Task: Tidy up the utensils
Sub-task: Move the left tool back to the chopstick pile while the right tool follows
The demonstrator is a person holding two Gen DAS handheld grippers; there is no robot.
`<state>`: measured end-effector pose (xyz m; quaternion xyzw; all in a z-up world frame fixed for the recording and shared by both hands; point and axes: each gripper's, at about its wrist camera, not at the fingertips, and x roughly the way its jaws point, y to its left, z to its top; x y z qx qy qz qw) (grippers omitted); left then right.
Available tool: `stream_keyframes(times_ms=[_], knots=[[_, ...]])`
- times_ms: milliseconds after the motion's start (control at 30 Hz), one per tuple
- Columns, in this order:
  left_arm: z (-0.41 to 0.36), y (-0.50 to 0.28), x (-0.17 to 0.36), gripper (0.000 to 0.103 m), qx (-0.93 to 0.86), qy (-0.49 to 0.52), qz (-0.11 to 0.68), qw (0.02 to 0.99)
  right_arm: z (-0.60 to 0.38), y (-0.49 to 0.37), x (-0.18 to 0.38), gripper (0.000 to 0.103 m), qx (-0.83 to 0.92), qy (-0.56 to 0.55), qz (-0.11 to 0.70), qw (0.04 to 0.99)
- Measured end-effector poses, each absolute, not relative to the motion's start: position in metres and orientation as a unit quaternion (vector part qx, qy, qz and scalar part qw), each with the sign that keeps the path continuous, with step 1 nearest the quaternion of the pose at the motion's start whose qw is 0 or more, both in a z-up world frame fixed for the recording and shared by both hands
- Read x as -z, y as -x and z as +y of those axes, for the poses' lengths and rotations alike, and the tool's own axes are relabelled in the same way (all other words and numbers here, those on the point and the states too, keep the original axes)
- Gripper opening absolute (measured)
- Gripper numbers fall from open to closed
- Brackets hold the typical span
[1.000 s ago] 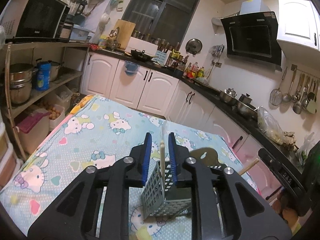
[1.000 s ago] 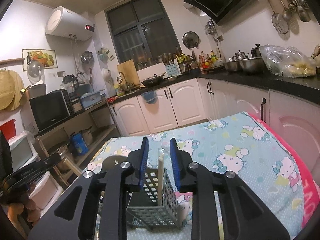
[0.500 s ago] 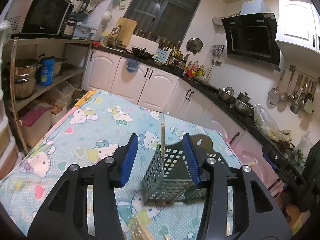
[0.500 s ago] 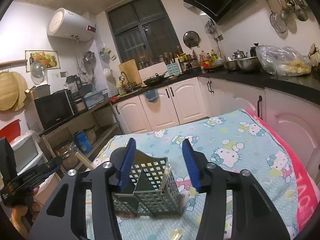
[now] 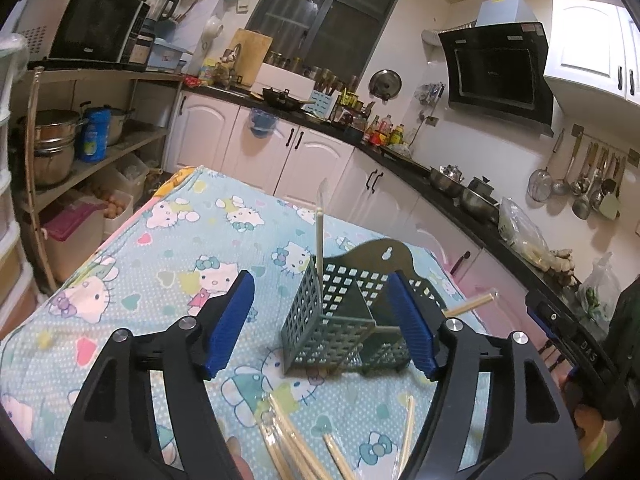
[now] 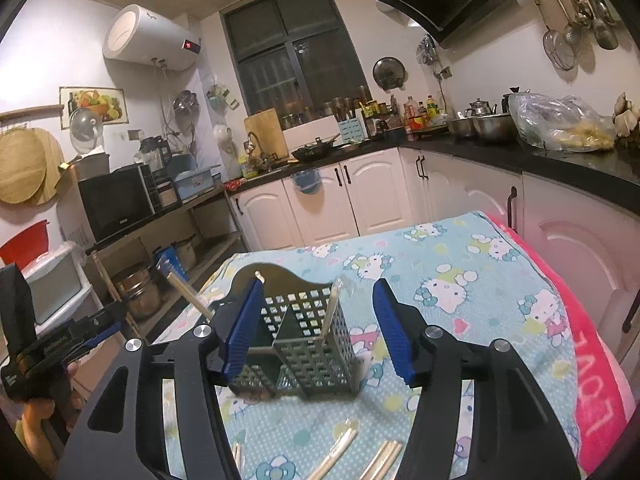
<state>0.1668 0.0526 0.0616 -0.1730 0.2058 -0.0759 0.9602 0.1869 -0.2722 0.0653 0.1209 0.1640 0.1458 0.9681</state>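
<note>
Over the tablecloth [image 5: 168,248], both hand-held grippers, left [image 5: 320,320] and right [image 6: 316,328], now gape wide, chopsticks [image 5: 319,236] released into the caddy [image 5: 340,320].

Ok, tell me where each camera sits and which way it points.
Left wrist: on the left gripper, open, facing the green utensil caddy and the stove-side counter; its own blue pads show.
Right wrist: on the right gripper, open, facing the caddy from the other side; the left hand shows.
Shared: caddy, Hello Kitty cloth, loose chopsticks.
</note>
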Motion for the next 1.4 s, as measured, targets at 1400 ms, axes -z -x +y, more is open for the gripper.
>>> stream_keyframes(times_ms=[1400], knots=[[0.045,-0.147,0.017,0.064,0.082,0.147,0.350,0.922,-0.229,-0.158,0.024,0.056,-0.173,-0.055,0.359,0.916]])
